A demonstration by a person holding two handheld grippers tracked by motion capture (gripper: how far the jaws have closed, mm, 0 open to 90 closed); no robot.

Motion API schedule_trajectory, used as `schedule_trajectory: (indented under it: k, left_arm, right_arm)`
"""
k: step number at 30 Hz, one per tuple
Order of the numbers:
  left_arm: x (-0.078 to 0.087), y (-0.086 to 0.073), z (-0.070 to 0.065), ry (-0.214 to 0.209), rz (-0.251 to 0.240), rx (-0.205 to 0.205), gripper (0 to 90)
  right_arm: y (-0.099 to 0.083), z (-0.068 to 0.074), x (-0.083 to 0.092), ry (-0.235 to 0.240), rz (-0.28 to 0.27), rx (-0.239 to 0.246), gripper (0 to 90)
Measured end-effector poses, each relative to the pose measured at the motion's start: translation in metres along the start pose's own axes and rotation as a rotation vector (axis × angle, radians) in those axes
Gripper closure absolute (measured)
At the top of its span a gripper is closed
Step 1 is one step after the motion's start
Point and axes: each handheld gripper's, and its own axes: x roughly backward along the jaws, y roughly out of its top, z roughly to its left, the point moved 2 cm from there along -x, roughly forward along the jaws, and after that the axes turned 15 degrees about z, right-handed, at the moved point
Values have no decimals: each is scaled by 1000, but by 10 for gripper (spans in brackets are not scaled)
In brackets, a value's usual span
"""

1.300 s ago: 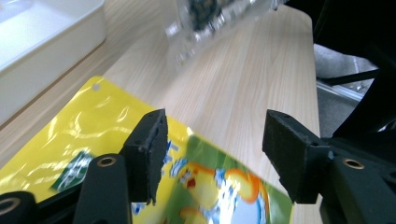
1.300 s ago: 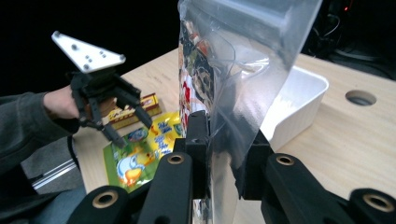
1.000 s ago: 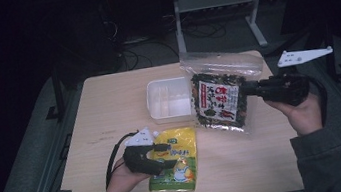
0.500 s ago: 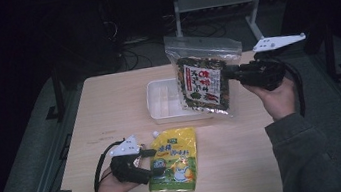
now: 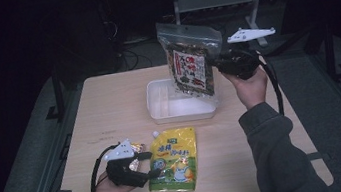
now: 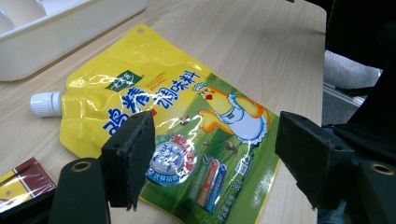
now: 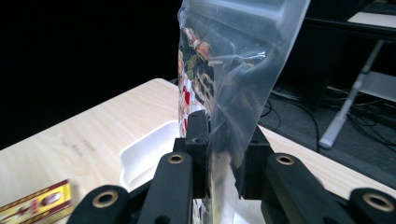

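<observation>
2 tools are at work. The right tool (image 5: 215,63) pinches 1 clear zip bag of dark snacks (image 5: 190,62) by its side edge, jaws pressed on the plastic, and holds it upright in the air above the far right part of 1 white plastic tray (image 5: 160,108) on the bench (image 5: 108,99). The left tool (image 5: 148,163) rests low on the bench, jaws spread and just opened further, gripping nothing. 1 yellow spouted seasoning pouch (image 6: 154,102) lies flat just ahead of and partly under its jaws. 1 small red-and-yellow packet (image 6: 21,179) lies beside that tool.
</observation>
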Motion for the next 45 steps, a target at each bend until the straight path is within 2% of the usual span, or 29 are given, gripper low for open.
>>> schedule_trajectory:
  k: [2, 3, 4, 5, 6, 8, 14, 22, 30, 40, 45]
  left_arm:
    - [0, 0, 0, 2, -2, 2, 280]
    - [1, -1, 1, 4, -6, 2, 280]
    - [1, -1, 1, 4, -6, 2, 280]
    - [2, -2, 2, 6, -9, 1, 281]
    - [2, -2, 2, 6, -9, 1, 280]
    - [2, -3, 4, 6, -6, 8, 280]
    - [2, -5, 6, 6, -9, 14, 282]
    - [3, -5, 7, 6, -8, 12, 286]
    - [3, -6, 7, 4, -10, 13, 287]
    - [4, -6, 8, 5, -13, 14, 287]
    - [4, -6, 9, 6, -12, 16, 287]
  right_arm:
    - [0, 0, -4, -11, 0, -4, 776]
    - [0, 0, -11, -32, 4, -6, 776]
    - [0, 0, -11, -32, 4, -6, 776]
    - [-2, -2, -19, -42, 3, -16, 776]
    - [-2, -2, -19, -42, 3, -16, 776]
    - [-6, -4, -29, -36, -5, -37, 776]
    - [-17, -7, -50, -48, 2, -40, 776]
    - [-32, -12, -66, -37, 4, -54, 775]
    - [-39, -22, -68, 2, 2, -62, 775]
    - [-43, -30, -68, 43, 5, -47, 772]
    - [-48, -35, -70, 64, 3, -66, 760]
